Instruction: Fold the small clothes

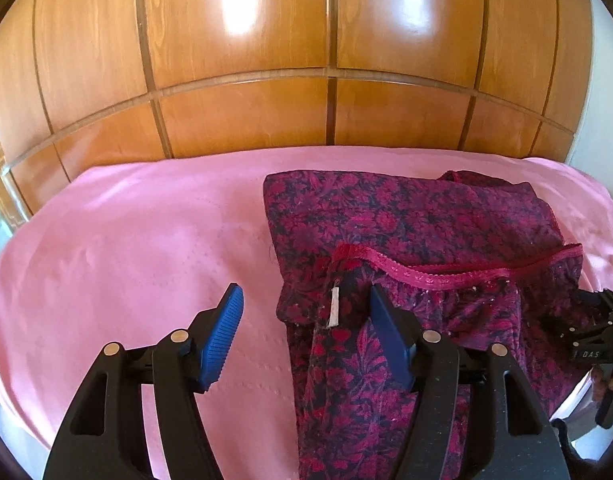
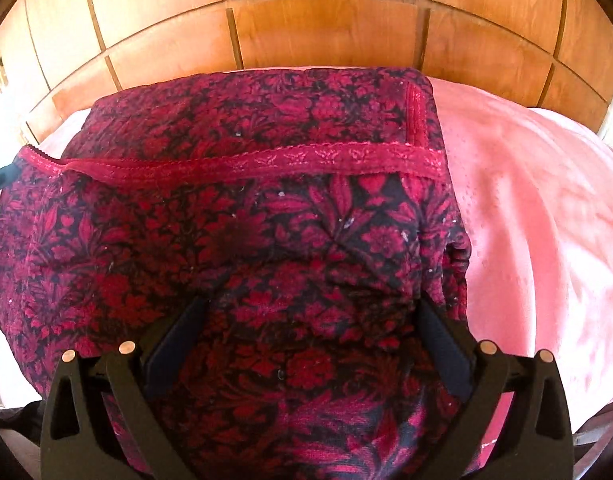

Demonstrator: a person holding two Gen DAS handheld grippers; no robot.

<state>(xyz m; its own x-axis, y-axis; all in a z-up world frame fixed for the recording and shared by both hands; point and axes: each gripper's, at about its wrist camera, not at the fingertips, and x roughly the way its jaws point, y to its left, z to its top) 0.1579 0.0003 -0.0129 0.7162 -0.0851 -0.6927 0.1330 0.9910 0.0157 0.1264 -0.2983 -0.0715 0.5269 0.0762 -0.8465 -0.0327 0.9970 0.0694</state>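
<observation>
Here I have the floral garment (image 1: 406, 224) lying folded on the pink sheet (image 1: 146, 248), toward its far right corner, a lace band (image 2: 290, 162) across it. Left gripper (image 1: 306, 316) apart, straddling the cloth's near left edge, nothing clamped. Right gripper (image 2: 314, 320) spread wide over the near fold, pads not pinching it

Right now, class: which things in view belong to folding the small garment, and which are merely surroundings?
Belongs to the job:
- floral garment
- left tongs, open beside its edge
- right tongs, open over the cloth

Just surroundings:
- pink sheet
- wooden panelled wall
</observation>
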